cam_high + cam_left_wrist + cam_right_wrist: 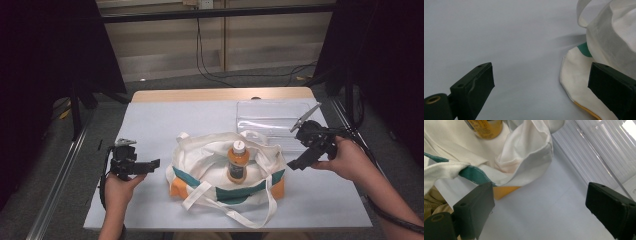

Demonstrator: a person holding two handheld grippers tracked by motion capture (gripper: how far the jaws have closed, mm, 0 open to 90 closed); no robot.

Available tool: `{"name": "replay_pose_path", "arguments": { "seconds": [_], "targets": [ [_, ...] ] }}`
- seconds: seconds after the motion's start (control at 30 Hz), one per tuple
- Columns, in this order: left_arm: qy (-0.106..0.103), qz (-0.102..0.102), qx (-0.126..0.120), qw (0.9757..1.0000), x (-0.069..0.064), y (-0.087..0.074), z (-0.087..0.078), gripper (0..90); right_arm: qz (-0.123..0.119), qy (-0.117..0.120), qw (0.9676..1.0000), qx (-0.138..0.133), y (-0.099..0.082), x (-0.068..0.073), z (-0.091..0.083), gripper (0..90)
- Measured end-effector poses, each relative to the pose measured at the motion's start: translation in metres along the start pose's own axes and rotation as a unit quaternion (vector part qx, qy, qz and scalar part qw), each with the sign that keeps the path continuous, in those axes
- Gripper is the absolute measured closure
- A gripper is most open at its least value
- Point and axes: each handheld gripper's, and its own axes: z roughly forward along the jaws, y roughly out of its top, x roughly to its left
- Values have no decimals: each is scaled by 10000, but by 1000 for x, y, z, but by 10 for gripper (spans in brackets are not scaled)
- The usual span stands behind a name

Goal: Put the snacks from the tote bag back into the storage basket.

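bag (pixel 220 165) lies mid-surface (pixel 150 120), orange bottle (pixel 238 161) upright inside | left hand-held gripper (pixel 150 165) just left of bag, jaws apart, empty | right hand-held gripper (pixel 296 164) just right of bag, jaws apart, empty

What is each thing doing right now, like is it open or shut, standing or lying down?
Left gripper: open, holding nothing, beside the bag.
Right gripper: open, holding nothing, beside the bag.
Cloth bag: lying on the table, mouth open, handles loose.
Orange bottle: in the bag, capped.
Clear plastic tray: flat on the table, empty.
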Motion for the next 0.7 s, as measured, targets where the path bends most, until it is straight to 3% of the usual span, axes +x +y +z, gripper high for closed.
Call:
{"name": "replay_pose_path", "arguments": {
  "seconds": [0.7],
  "targets": [
    [-30,-17,37,10000,1,0,0,64,-382,118,9992,57,39,20,4,81]
  ]
}}
